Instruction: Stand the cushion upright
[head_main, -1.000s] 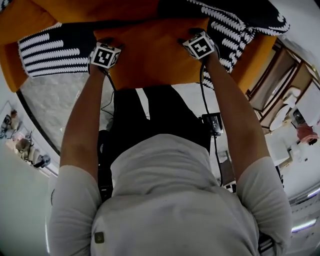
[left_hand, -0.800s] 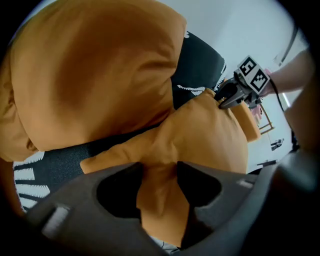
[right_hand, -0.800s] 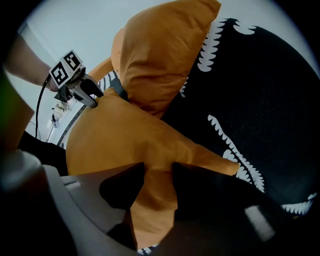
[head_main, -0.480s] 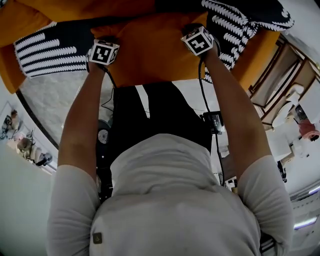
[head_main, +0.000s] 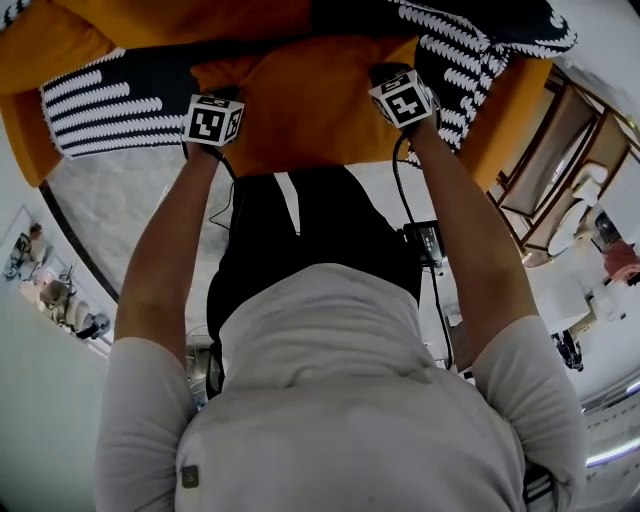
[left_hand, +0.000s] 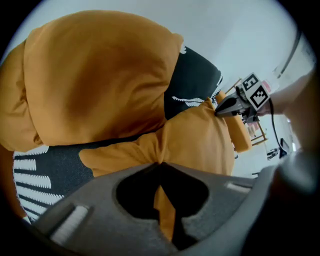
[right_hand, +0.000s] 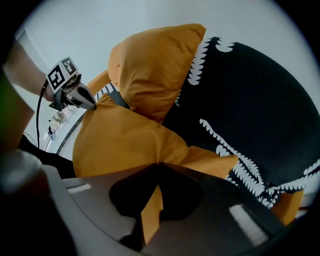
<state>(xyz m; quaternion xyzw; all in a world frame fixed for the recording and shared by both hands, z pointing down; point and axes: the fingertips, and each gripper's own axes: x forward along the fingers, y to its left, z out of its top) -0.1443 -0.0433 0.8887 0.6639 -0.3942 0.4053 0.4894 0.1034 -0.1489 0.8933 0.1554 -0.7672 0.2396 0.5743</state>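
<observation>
Your left gripper is clamped shut on a thin fold of orange cover at one near corner of the cushion. Your right gripper bites the other near corner the same way, and a sliver of fabric shows between each pair of jaws. The cushion lies low on the sofa, stretched between the two tools. A larger orange cushion sits behind it and black-and-white patterned cushions lie on either side.

The weak point looks to be the grip itself. You hold only cloth, not filling, so a quick tilt could pull the cover out of one pinch and let that side drop. Raising one hand ahead of the other would likely twist the cushion. It may also slump forward off the seat edge toward the pale floor if nothing props it from behind.
</observation>
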